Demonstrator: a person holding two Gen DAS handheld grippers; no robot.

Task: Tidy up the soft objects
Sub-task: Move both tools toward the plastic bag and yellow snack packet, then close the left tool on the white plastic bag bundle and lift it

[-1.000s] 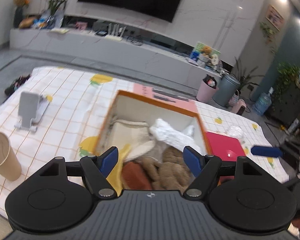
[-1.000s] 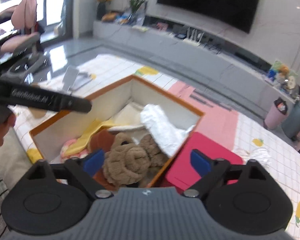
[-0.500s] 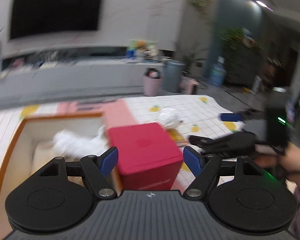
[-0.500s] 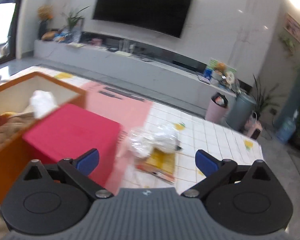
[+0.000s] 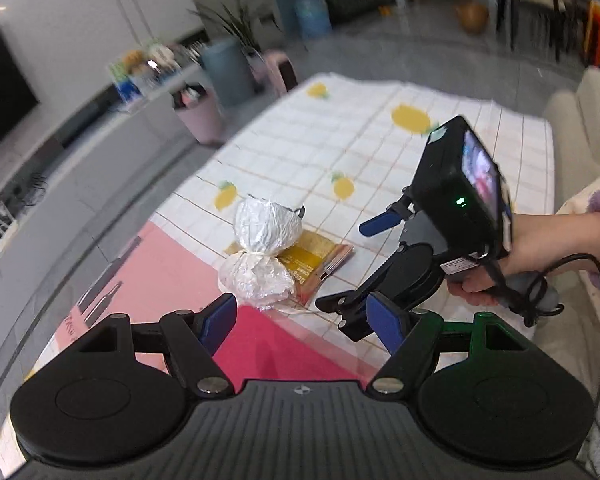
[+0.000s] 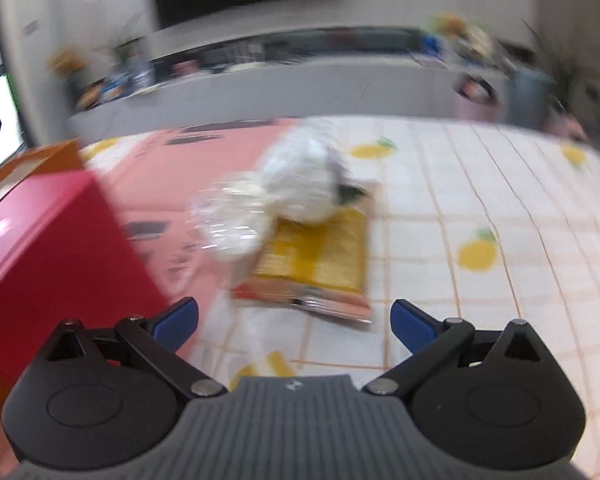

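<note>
A lemon-print counter [image 5: 380, 152] still carries work: a tied plastic bundle [image 5: 262, 252] on a yellow packet [image 6: 320, 260], at twelve o'clock from both grippers. Left gripper [image 5: 302, 320] and right gripper [image 6: 294, 320] gape wide, empty; the right's jaws have just been opening. The red box [image 6: 48, 248] at nine o'clock awaits them.

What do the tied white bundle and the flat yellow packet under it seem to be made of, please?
The white bundle looks like thin, crinkly clear plastic film over something white; it shines and creases. The yellow packet seems to be glossy printed plastic, judging by its sheen.
</note>
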